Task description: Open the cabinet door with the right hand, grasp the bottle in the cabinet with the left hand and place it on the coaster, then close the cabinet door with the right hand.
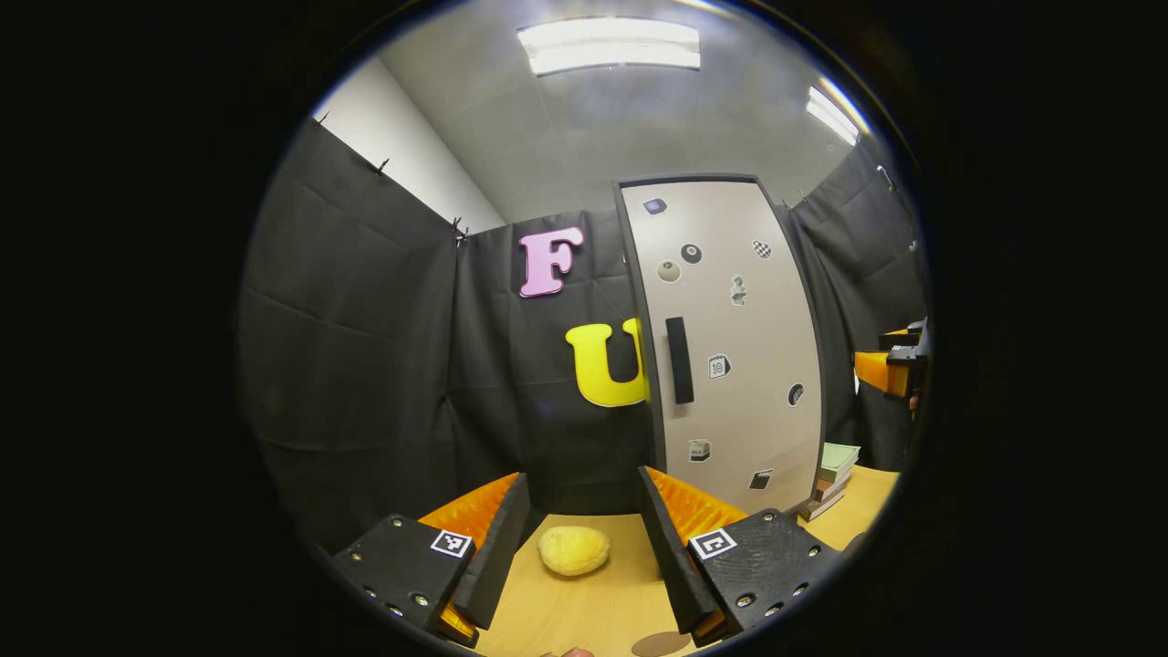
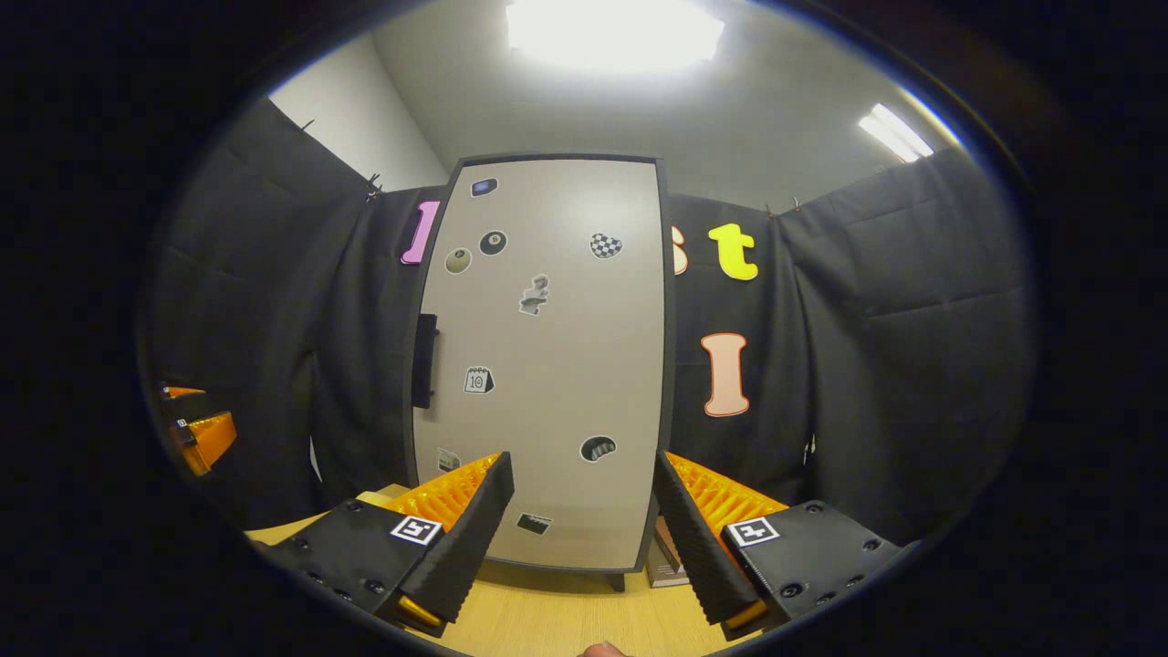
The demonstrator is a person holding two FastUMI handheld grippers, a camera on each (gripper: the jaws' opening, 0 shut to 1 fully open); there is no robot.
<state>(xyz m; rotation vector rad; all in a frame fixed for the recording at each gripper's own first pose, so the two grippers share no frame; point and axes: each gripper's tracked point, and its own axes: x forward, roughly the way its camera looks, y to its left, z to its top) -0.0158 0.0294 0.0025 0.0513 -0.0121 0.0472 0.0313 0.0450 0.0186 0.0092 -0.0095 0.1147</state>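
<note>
Pale grey and framed in dark trim, the tall cabinet door (image 1: 730, 347) is standing closed at the back of the light wooden table (image 1: 593, 602), with a vertical black bar handle (image 1: 679, 360) near its left edge and small stickers scattered over its face. The bottle is not visible with the door shut.

In the left gripper view, the left gripper (image 1: 584, 538) is hovering low over the table with its jaws spread wide and nothing between them; its ribbed orange fingers (image 1: 474, 511) are backed by black plates carrying square markers. A yellow, lumpy, sponge-like object (image 1: 573, 550) is lying on the wood between and just beyond the fingers, apart from both. A brown round shape (image 1: 661, 644), possibly the coaster, is peeking in at the bottom edge of this view, near the right finger. A short stack of books (image 1: 832, 476) is sitting on the table just right of the cabinet's foot. At the far right edge, the other gripper (image 1: 890, 365) is showing as an orange and black piece, level with the middle of the door.

In the right gripper view, the right gripper (image 2: 584, 511) is facing the door squarely from a short way off, with its jaws also gaping wide and empty, not touching the panel. The handle (image 2: 425, 360) is sitting up and to the left of its left finger (image 2: 456, 497). The left gripper (image 2: 196, 429) is appearing at the far left edge of this view, well apart from the door.
</note>
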